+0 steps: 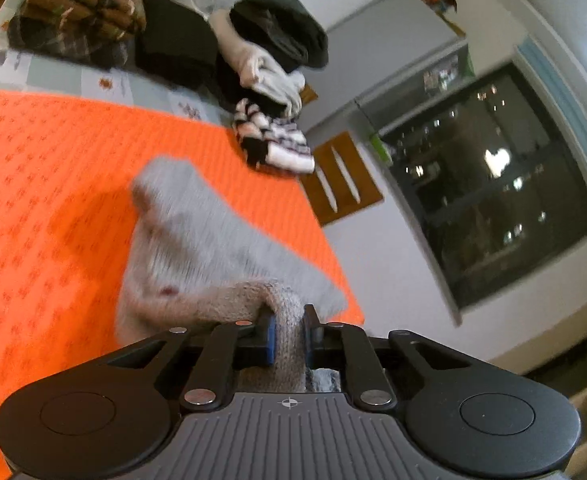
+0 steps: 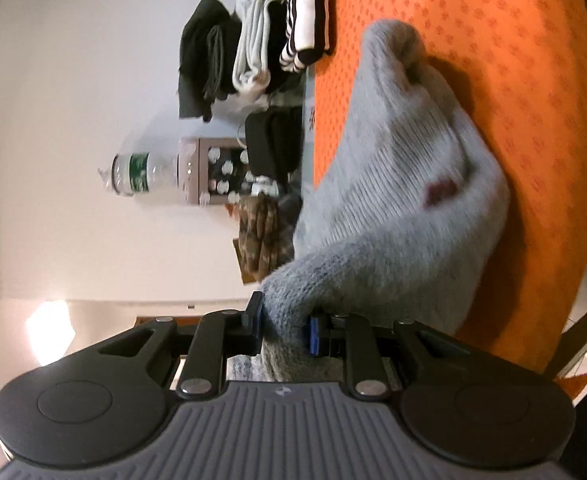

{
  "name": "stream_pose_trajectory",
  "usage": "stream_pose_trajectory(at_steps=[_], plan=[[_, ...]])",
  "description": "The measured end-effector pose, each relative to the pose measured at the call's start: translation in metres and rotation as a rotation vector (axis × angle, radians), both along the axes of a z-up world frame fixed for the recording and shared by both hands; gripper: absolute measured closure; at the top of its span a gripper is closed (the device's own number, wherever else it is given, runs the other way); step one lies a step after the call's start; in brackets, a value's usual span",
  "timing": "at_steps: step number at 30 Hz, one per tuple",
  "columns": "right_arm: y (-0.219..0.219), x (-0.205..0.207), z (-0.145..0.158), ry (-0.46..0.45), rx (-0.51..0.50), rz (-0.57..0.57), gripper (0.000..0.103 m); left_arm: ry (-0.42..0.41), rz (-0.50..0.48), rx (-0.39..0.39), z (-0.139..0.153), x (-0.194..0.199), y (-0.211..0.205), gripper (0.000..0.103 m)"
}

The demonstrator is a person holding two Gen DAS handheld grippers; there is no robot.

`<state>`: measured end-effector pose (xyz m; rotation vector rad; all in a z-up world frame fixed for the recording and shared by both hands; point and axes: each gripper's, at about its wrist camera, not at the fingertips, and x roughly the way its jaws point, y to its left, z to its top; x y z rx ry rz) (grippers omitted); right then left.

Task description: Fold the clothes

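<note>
Left gripper [image 1: 289, 334]: jaws clamped on a bunched edge of the grey knit garment [image 1: 197, 240], fabric pinched between the blue pads and spilling back under the body of the tool. Right gripper [image 2: 283, 330]: likewise closed on a thick gathered fold of the same knit; the right wrist view is rolled sideways, so that hand is held turned over.

Step in hand, as a judgement: a two-handed carry of one edge of the garment, either lifting it over itself to make a fold or drawing it out flat for one. The blur on the knit suggests it is moving; which of the two the frames do not settle. Whichever it is, the next move calls for both grips to hold evenly so the edge stays straight, and for the free part to lie without bunching.

The garment: soft, fuzzy grey rib knit, a small dark red mark [image 2: 439, 192] on its face. Part hangs raised from the grippers, the rest drapes onto the orange patterned cloth [image 1: 53, 184] covering the table, rumpled, with a rounded hump at the far end.

Beyond: piled clothes [image 1: 261, 40] at the table's far side, among them a black-and-white striped piece [image 1: 273, 140].
</note>
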<state>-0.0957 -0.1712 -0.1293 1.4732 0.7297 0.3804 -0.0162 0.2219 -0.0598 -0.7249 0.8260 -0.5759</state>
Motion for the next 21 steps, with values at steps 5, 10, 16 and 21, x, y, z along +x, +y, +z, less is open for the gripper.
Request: stream_pose_trajectory(at_steps=[5, 10, 16, 21], plan=[[-0.020, 0.059, -0.004, 0.054, 0.007, -0.031, 0.086, 0.020, 0.036, 0.027, -0.004, 0.056, -0.024, 0.088], [-0.038, 0.124, -0.021, 0.147, -0.016, -0.015, 0.078, 0.091, 0.087, 0.018, -0.019, 0.105, -0.038, 0.087], [-0.056, 0.182, -0.044, 0.262, 0.000, -0.009, 0.033, 0.114, 0.161, 0.002, -0.030, 0.135, -0.040, 0.080], [-0.061, 0.210, -0.045, 0.225, -0.028, 0.049, 0.032, 0.132, 0.223, -0.012, -0.038, 0.161, -0.042, 0.061]])
